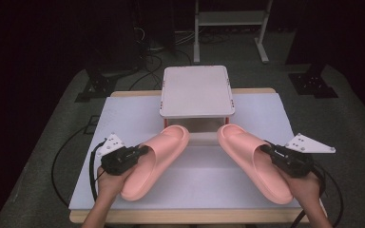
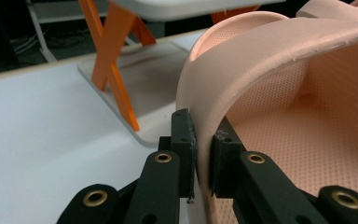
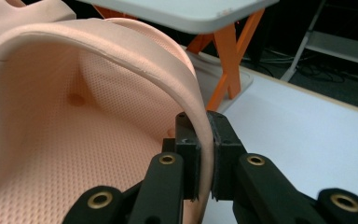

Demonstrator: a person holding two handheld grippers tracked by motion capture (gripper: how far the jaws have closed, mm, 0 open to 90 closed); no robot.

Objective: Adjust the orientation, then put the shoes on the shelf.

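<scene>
Two pink slide sandals lie on the white table top, toes pointing toward a small rack. The left sandal (image 1: 157,159) has its outer strap edge (image 2: 200,102) pinched between the jaws of my left gripper (image 1: 140,152) (image 2: 203,158), which is shut on it. The right sandal (image 1: 254,161) is held the same way: my right gripper (image 1: 267,149) (image 3: 205,154) is shut on its strap edge (image 3: 186,93). Both sandals' dotted footbeds show in the gripper views.
A low white rack (image 1: 197,90) with orange crossed legs (image 2: 116,70) stands at the table's back centre, just beyond the sandals' toes. The table (image 1: 123,114) has bare white surface on both sides. A white frame (image 1: 228,19) and cables sit on the floor behind.
</scene>
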